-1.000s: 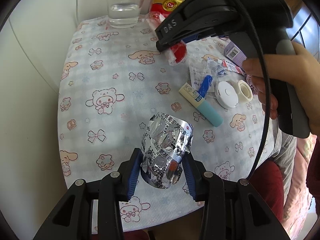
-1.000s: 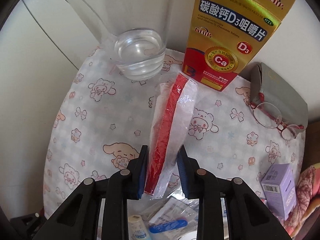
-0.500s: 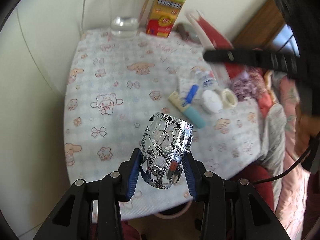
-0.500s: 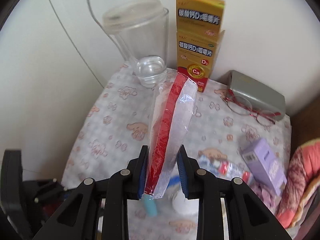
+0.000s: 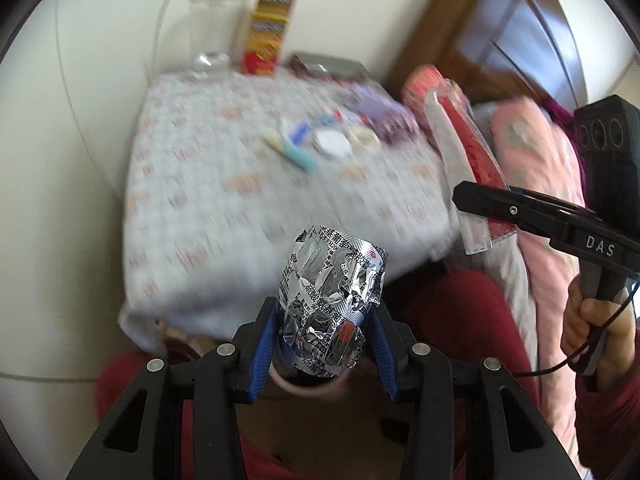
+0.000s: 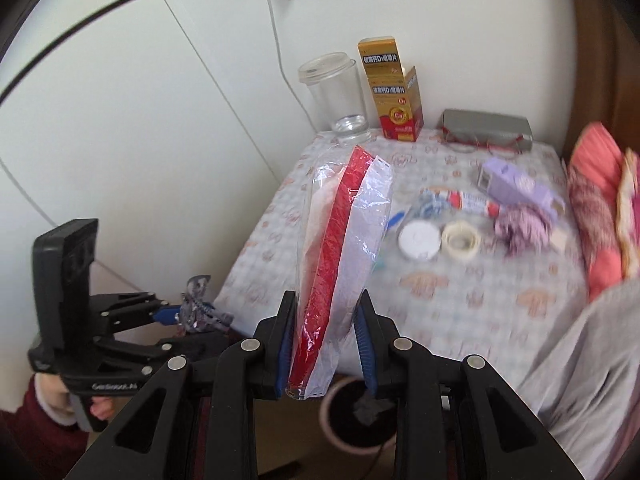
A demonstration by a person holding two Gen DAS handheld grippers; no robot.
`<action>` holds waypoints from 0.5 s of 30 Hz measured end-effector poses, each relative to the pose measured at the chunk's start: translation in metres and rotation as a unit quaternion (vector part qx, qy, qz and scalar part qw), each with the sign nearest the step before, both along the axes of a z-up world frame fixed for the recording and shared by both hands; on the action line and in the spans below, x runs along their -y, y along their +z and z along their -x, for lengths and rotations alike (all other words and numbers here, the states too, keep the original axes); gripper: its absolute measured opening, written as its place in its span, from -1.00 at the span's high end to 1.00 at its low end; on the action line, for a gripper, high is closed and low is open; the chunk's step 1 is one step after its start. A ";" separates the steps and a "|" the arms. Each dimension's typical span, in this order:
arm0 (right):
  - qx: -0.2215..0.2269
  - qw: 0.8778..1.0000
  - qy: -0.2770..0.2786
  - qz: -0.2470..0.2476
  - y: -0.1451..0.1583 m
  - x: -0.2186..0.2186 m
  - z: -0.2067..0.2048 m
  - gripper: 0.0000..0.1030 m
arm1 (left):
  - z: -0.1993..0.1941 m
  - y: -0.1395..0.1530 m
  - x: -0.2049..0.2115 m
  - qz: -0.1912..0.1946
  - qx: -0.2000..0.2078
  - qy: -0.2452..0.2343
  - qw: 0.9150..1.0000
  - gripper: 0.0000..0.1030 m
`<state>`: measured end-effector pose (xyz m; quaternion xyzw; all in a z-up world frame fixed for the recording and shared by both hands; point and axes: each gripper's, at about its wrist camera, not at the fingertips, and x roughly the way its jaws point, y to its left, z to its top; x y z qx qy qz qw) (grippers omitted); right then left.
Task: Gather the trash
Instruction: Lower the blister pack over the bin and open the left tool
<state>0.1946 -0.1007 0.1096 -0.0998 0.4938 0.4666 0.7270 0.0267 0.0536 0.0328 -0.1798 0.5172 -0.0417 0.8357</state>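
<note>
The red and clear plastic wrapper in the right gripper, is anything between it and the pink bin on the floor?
Nothing visible. The red and clear plastic wrapper hangs off the table edge, and the round pink bin sits open right below it.

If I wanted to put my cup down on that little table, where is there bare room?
The near and left part of the tablecloth is bare, from the front edge back to the clear jar and the yellow box. The right half is crowded: white round lid, tape roll, purple box, glasses case.
</note>
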 end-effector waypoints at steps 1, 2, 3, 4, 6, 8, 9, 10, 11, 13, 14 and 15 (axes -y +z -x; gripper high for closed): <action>-0.006 1.000 -0.004 -0.007 -0.003 0.013 0.010 0.47 | 0.007 -0.005 0.008 -0.003 -0.006 -0.008 1.000 0.11; -0.010 1.000 -0.008 -0.008 -0.008 0.021 0.017 0.47 | 0.012 -0.010 0.015 -0.004 -0.011 -0.013 1.000 0.11; -0.017 1.000 -0.011 -0.008 -0.015 0.030 0.023 0.47 | 0.016 -0.017 0.021 -0.002 -0.018 -0.018 1.000 0.11; -0.026 0.999 -0.015 -0.010 -0.024 0.040 0.030 0.47 | 0.020 -0.026 0.027 0.002 -0.027 -0.021 0.999 0.11; -0.044 0.999 -0.027 -0.011 -0.040 0.054 0.040 0.47 | 0.026 -0.040 0.037 0.006 -0.043 -0.027 0.999 0.11; -0.070 0.996 -0.046 -0.019 -0.059 0.068 0.047 0.47 | 0.027 -0.058 0.050 0.004 -0.064 -0.038 0.997 0.11; -0.099 0.993 -0.058 -0.029 -0.072 0.075 0.048 0.46 | 0.024 -0.068 0.056 0.003 -0.076 -0.042 0.996 0.11; -0.115 0.990 -0.071 -0.037 -0.081 0.080 0.049 0.46 | 0.023 -0.078 0.061 0.002 -0.087 -0.045 0.995 0.11; -0.124 0.988 -0.080 -0.040 -0.088 0.084 0.051 0.46 | 0.020 -0.088 0.065 0.001 -0.098 -0.047 0.994 0.11; -0.138 0.984 -0.099 -0.046 -0.101 0.090 0.052 0.46 | 0.011 -0.110 0.072 -0.001 -0.120 -0.050 0.992 0.11; -0.140 0.983 -0.106 -0.052 -0.107 0.093 0.054 0.46 | 0.006 -0.120 0.075 -0.002 -0.129 -0.050 0.990 0.11; -0.139 0.983 -0.112 -0.054 -0.110 0.095 0.056 0.46 | 0.002 -0.130 0.077 0.004 -0.139 -0.048 0.989 0.11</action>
